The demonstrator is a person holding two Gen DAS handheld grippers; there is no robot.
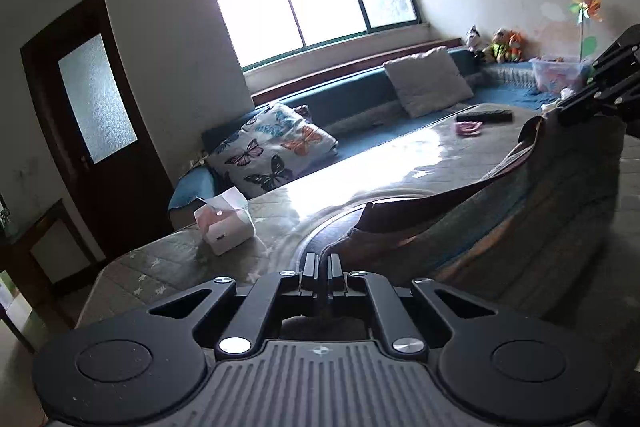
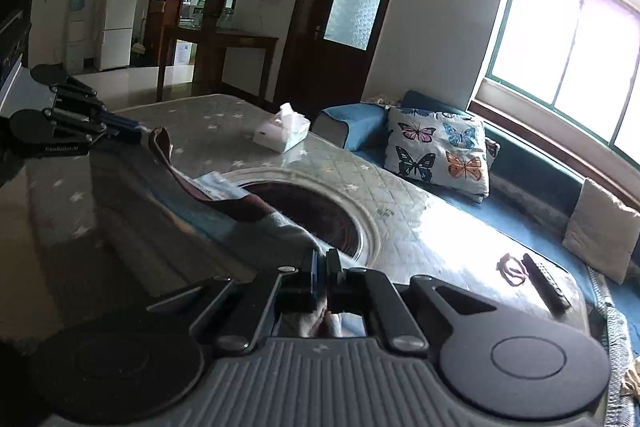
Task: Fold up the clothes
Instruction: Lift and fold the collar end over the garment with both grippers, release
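Observation:
A grey-blue garment [image 1: 500,227] with a dark maroon band along its edge hangs stretched between both grippers above the table. My left gripper [image 1: 322,263] is shut on one end of that edge. In the left wrist view my right gripper [image 1: 560,113] pinches the other end at the upper right. From the right wrist view, the right gripper [image 2: 325,261] is shut on the garment [image 2: 200,223], and the left gripper [image 2: 136,131] holds the far end at the left. The cloth sags between them and drapes down to the tabletop.
The table [image 1: 180,259] has a quilted star-print cover and a dark round inset [image 2: 320,215]. On it are a tissue box [image 1: 224,227], a dark remote [image 2: 546,283] and a pink band [image 2: 512,269]. A blue sofa [image 1: 360,95] with a butterfly pillow [image 1: 272,155] runs under the window.

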